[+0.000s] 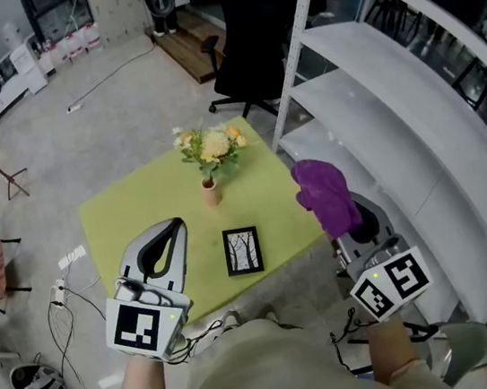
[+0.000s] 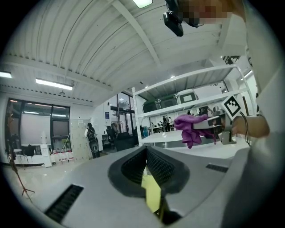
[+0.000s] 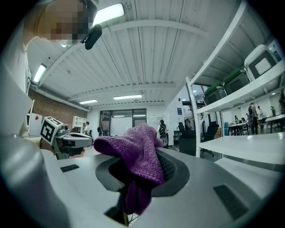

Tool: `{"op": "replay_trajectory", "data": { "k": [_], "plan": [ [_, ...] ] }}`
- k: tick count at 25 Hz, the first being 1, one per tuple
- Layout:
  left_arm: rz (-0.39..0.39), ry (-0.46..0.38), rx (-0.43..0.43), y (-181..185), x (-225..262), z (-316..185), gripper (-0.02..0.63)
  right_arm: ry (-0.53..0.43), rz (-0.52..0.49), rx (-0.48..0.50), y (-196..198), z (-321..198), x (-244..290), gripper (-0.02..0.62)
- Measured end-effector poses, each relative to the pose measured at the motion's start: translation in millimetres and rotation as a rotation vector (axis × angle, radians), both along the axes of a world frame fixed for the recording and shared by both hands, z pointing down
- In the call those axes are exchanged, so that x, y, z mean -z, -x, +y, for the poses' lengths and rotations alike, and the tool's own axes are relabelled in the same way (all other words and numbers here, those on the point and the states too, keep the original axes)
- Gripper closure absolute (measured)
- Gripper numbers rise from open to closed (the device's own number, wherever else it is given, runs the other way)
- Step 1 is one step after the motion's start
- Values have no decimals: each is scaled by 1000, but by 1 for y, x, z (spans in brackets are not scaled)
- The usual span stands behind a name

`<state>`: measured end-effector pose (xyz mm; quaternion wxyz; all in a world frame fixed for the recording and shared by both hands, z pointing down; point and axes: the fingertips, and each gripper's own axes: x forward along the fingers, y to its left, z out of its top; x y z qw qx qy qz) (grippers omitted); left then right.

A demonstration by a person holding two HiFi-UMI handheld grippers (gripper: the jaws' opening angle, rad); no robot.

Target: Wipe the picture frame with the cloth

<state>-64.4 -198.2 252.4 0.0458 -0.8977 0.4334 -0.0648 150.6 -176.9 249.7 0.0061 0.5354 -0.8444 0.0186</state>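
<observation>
Holds the left gripper [image 1: 174, 230] over the near left part of the green table [image 1: 127, 206], fingers pressed together on nothing. Grips the purple cloth [image 1: 325, 193] in the right gripper [image 1: 357, 225], jaws closed on its knitted folds, with the loose bulk heaped over the fingertips and one end hanging below them. Finds the picture frame [image 1: 243, 251] between the two pairs of fingers, just right of the left ones and left of the right ones, touched by neither: small, oblong, black-edged, lying flat and face up near the table's front edge, with a white print of bare dark trees. Leaves bare green tabletop on every side of the frame. Shows, beyond the fingertips, a little vase of yellow and white flowers [image 1: 209, 158] standing well apart from the frame. Puts white shelving [image 1: 364, 89] close beside the right fingers, past the table's right edge, and a black office chair [image 1: 246, 62] farther off on the floor.
</observation>
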Motion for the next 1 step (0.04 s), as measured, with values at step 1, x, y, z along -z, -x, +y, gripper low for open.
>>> {"op": "replay_trajectory", "data": {
  "k": [1],
  "plan": [
    [-1, 1, -1, -1, 0, 0, 598, 1, 2, -3, -1, 0, 0, 500]
  ]
}}
